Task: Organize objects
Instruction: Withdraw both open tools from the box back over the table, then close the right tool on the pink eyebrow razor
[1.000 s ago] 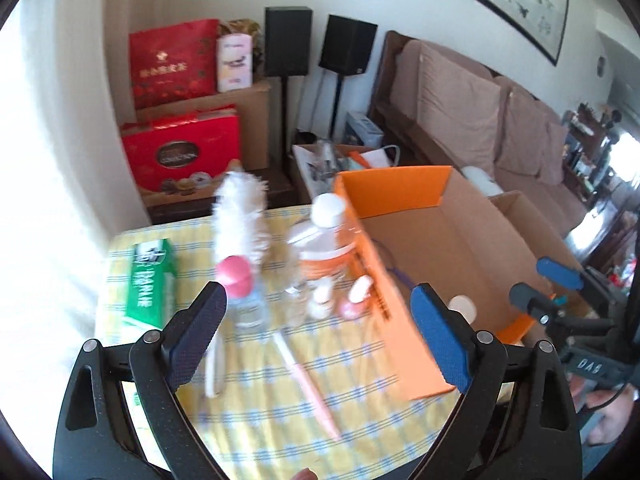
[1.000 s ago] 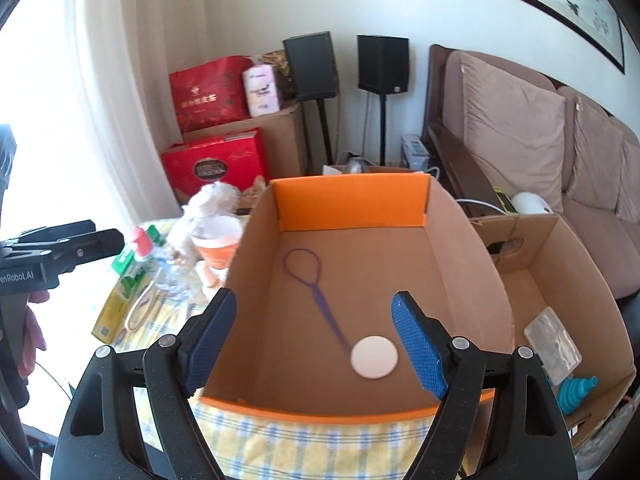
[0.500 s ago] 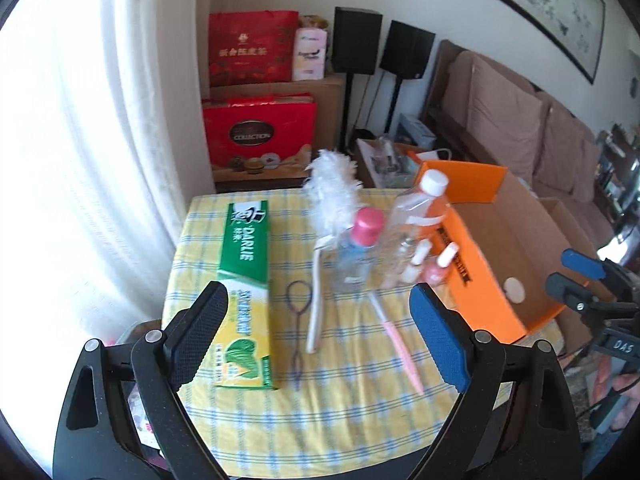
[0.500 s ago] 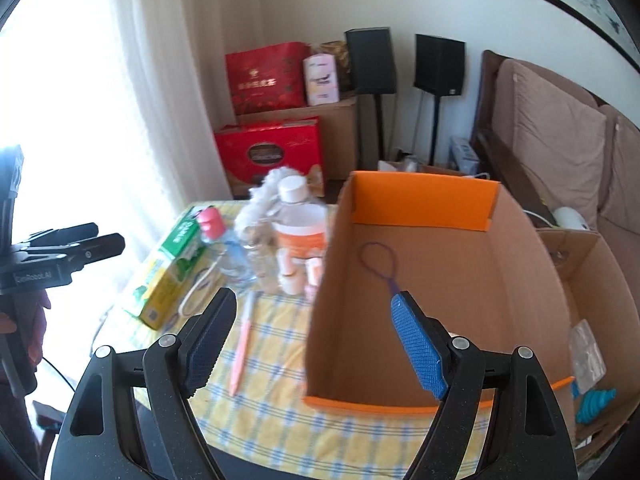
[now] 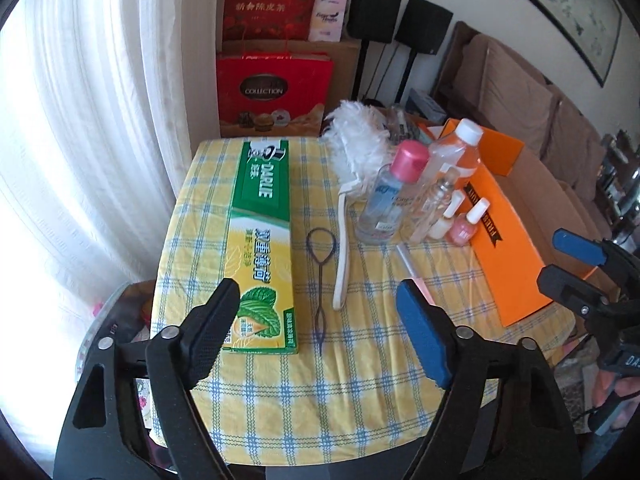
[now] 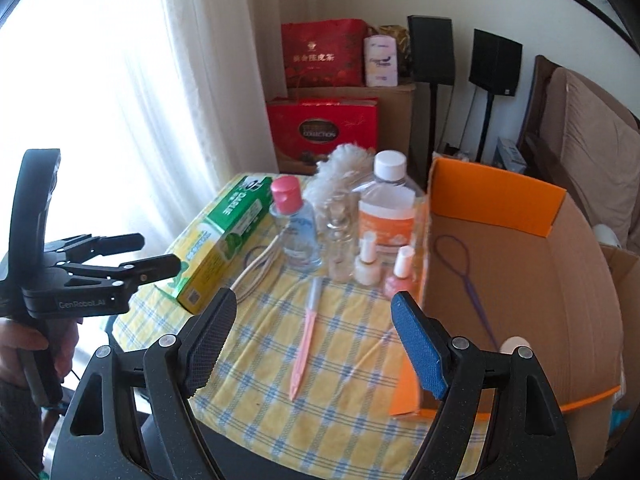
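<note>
A green and yellow toothpaste box (image 5: pixel 262 240) lies on the checked tablecloth beside a dark hair loop tool (image 5: pixel 320 272) and a white feather duster (image 5: pixel 356 160). My left gripper (image 5: pixel 320 320) hovers above the loop tool, its jaws closing with nothing pressed between them. Bottles stand in a cluster: a pink-capped one (image 6: pixel 294 224), a large orange-labelled one (image 6: pixel 386 216) and two nail polishes (image 6: pixel 368 264). My right gripper (image 6: pixel 314 320) is open over a pink file (image 6: pixel 306 336). The orange cardboard box (image 6: pixel 496 196) holds a purple loop tool (image 6: pixel 464 276).
Red gift bags (image 6: pixel 322 120) and speakers (image 6: pixel 432 50) stand behind the table, a curtain (image 5: pixel 100 120) to the left, a sofa (image 5: pixel 520 92) to the right. The box takes up the table's right side. A hand (image 6: pixel 24 344) holds the left gripper at the table's left edge.
Both views have swung left, away from the box interior and onto the items on the tablecloth. The left gripper's jaws have narrowed. The right gripper's jaws stand as before.
</note>
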